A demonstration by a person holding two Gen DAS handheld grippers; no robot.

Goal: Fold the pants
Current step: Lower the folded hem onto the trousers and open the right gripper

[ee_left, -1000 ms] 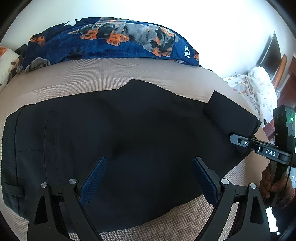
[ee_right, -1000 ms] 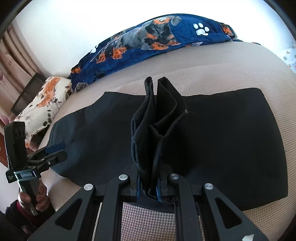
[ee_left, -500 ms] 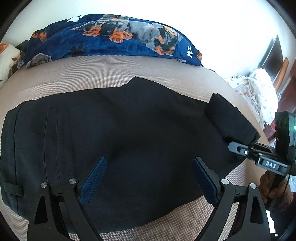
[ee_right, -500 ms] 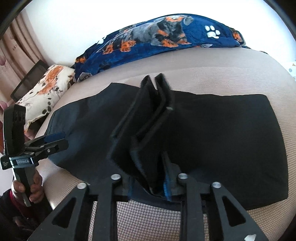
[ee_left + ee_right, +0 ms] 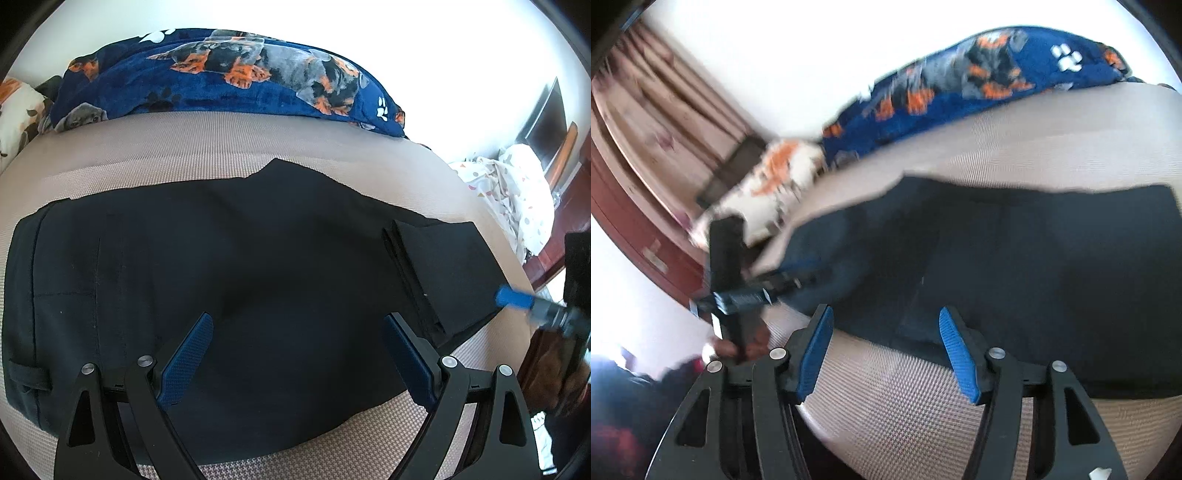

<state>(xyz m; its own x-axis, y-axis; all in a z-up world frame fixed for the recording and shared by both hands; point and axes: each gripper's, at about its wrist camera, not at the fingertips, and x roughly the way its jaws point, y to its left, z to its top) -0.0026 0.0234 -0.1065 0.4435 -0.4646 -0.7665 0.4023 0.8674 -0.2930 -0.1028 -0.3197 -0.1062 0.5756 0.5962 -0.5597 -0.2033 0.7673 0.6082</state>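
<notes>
Nearby, dog-print blanket (image 5: 229, 77) behind pants (image 5: 236, 295), floral pillow (image 5: 768, 192) leftward

Bare mattress (image 5: 229, 155) strip beyond pants (image 5: 240, 277) passable — dog-print blanket (image 5: 229, 81) blocks far edge.

Beige bed (image 5: 229, 147) bears black pants (image 5: 258, 280), blue dog-print blanket (image 5: 221, 85)

You find no writing you can read in either view at this moment. The label plate on the left gripper (image 5: 740, 297), seen from the right wrist camera, is smeared by blur, so you cannot make out its letters. The blue blanket (image 5: 229, 77) carries only paw and dog prints.
</notes>
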